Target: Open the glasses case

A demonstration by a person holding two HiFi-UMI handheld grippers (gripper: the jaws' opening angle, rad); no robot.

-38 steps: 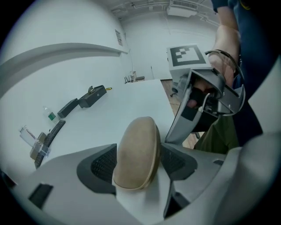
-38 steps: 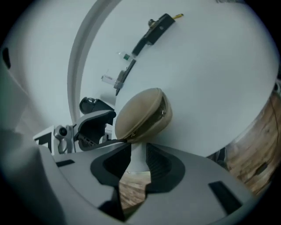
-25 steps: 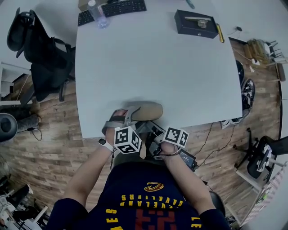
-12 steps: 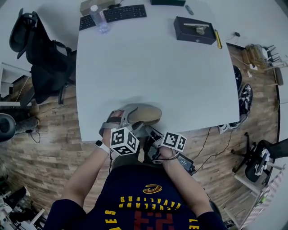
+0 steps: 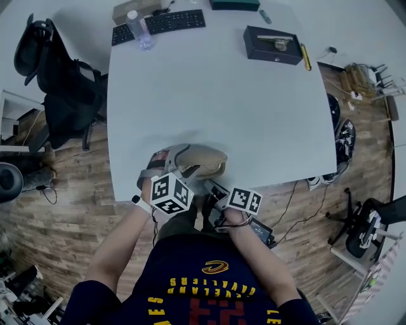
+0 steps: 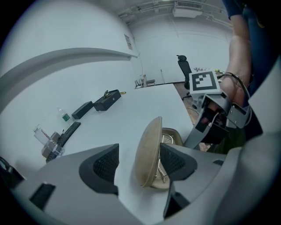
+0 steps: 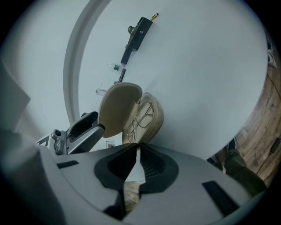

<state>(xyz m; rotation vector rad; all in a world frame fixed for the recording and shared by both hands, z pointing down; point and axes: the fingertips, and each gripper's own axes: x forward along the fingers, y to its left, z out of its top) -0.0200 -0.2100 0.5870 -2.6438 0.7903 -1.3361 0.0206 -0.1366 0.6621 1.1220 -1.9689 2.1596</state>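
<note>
While its jaws gape, left tool (image 6: pixel 138 163) straddles lid (image 6: pixel 147 151).

Jaws of left gripper (image 6: pixel 137 163) and right gripper (image 7: pixel 138 151) concealed beneath marker cubes (image 5: pixel 171 193) in head view, near end of glasses case (image 5: pixel 204 159) covered, spectacles (image 7: pixel 142 115) partly masked by lid (image 7: pixel 117 107), dark box (image 5: pixel 235 4) cropped at top edge.
</note>
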